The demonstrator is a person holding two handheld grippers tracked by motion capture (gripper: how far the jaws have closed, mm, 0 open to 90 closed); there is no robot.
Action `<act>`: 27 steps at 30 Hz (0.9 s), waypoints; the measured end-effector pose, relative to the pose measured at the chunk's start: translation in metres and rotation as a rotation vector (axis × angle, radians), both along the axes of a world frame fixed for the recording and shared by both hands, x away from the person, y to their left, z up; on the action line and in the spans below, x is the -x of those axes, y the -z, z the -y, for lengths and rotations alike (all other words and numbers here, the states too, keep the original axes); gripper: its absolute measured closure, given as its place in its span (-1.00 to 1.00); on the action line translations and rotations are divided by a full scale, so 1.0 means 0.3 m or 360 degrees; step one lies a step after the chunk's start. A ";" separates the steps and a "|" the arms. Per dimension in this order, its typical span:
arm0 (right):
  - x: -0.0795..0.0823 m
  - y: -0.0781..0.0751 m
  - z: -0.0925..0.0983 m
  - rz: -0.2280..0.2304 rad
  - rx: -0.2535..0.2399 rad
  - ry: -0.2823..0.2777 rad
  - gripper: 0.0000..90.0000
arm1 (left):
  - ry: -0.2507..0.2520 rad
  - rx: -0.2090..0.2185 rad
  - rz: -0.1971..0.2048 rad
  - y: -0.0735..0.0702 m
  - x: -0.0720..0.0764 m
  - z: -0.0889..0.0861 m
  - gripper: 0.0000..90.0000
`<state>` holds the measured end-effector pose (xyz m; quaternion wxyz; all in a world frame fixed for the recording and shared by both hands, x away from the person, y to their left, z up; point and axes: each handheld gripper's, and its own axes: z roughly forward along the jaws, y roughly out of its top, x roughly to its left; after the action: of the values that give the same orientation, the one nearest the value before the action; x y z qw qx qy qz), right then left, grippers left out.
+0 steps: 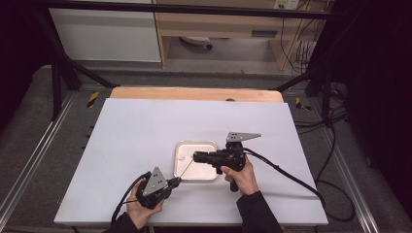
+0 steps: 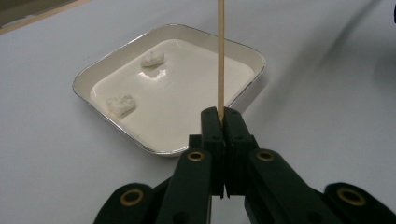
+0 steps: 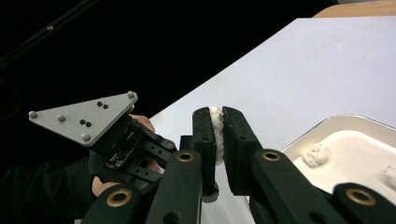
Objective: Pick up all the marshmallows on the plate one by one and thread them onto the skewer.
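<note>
**Skewer and white lump both pinched over the tray**

Black jaws of my left tongs point(image 2: 223, 122) fill the bottom of the left gripper view, pressed together on a thin wooden skewer point(image 2: 220, 56) that rises straight out from between them. Beyond the skewer sits the white tray point(image 2: 254, 53) with its shiny rim, and two small white lumps lie in it: one point(image 2: 120, 103) toward the nearer left side as that view shows it, the other point(image 2: 152, 58) farther back.

From the high view I see my left hand point(image 1: 138, 208) holding those tongs close to the table's point(image 1: 136, 121) near edge, a little left of centre, with the skewer slanting up toward the tray's near edge. The tray rests on the table slightly right of centre, nearer the near edge than the far one.

My right tongs point(image 1: 196, 156) reach in level from the tray's right side, their tips above the tray, gripped by my right hand point(image 1: 240, 175). In the right gripper view their jaws pinch a soft white piece point(image 3: 216, 128), squeezed flat between the pads. Behind it that view shows the left tongs' grey three-cornered plate point(image 3: 86, 119), and the tray's corner with lumps at lower right.
</note>
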<state>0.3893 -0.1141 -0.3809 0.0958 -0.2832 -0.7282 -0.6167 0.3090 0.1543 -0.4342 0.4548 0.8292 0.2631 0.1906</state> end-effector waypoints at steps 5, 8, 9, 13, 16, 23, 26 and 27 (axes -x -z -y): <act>0.003 0.006 -0.005 0.0008 -0.0006 -0.0003 0.88 | 0.0005 0.0005 -0.0018 -0.002 -0.001 0.001 0.98; 0.008 0.013 -0.008 0.0030 0.0019 -0.0006 0.88 | -0.0013 0.0000 -0.0043 0.002 -0.006 -0.003 0.98; 0.009 0.014 -0.009 0.0028 0.0024 -0.0005 0.88 | -0.0025 0.0006 -0.0043 0.003 -0.007 -0.006 0.98; 0.012 0.016 -0.011 0.0036 0.0019 -0.0018 0.88 | -0.0026 0.0013 -0.0043 0.000 -0.006 -0.006 0.98; 0.013 0.020 -0.013 0.0030 0.0019 -0.0018 0.88 | -0.0024 0.0007 -0.0043 0.001 -0.005 -0.001 0.98; 0.013 0.028 -0.018 0.0019 0.0030 -0.0018 0.89 | -0.0010 -0.0010 -0.0035 0.000 -0.003 0.002 0.98; 0.013 0.030 -0.019 0.0015 0.0032 -0.0016 0.88 | -0.0009 -0.0005 -0.0030 -0.002 -0.003 0.005 0.98; 0.013 0.030 -0.019 0.0014 0.0030 -0.0017 0.88 | -0.0006 0.0003 -0.0034 -0.004 -0.003 0.004 0.98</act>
<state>0.3855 -0.1083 -0.3899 0.0932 -0.2774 -0.7359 -0.6105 0.3099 0.1532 -0.4331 0.4523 0.8302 0.2698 0.1826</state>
